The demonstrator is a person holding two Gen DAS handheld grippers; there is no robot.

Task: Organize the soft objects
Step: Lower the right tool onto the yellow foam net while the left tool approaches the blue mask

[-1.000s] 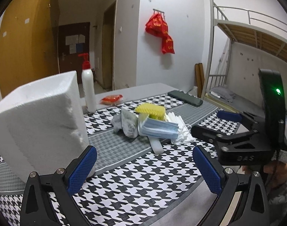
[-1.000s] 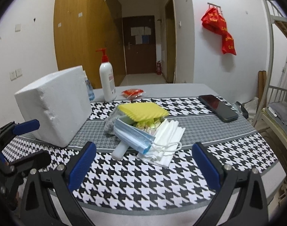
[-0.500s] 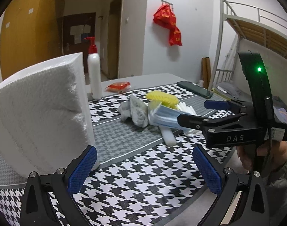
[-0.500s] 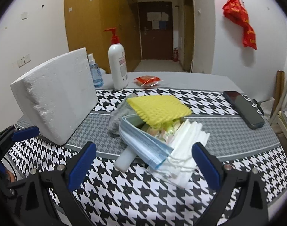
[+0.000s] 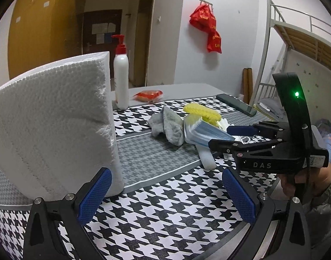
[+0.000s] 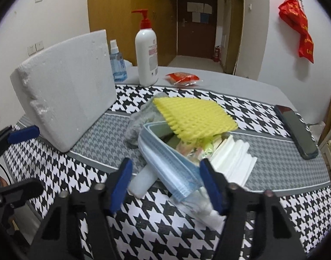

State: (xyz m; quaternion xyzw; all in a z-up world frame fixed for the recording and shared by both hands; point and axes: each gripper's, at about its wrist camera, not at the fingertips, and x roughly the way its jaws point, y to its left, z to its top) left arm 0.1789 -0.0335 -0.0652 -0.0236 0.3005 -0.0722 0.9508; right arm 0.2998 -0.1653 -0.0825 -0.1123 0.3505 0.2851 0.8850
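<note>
A pile of soft things lies mid-table: a yellow foam net [image 6: 193, 117] on top, a stack of blue face masks [image 6: 169, 162], white masks [image 6: 232, 156], a grey cloth [image 5: 167, 125] and a white foam stick [image 6: 141, 182]. My right gripper [image 6: 166, 177] reaches into the near end of the blue masks. Its jaws are closing with the masks between them; the left pad still stands apart from the stack. A big white foam block [image 5: 52, 125] stands at the left. My left gripper [image 5: 165, 192] hangs open beside its near corner, holding nothing.
A houndstooth cloth [image 5: 165, 216] covers the table. A pump bottle [image 6: 146, 49], a blue spray bottle [image 6: 116, 62] and a red packet [image 6: 182, 78] stand at the back. A dark phone [image 6: 295, 130] lies at the right. A bunk bed [image 5: 295, 43] stands beyond the right edge.
My right gripper has moved forward and down onto the pile, and its jaws have narrowed around the blue masks. The left gripper edged closer to the foam block.
</note>
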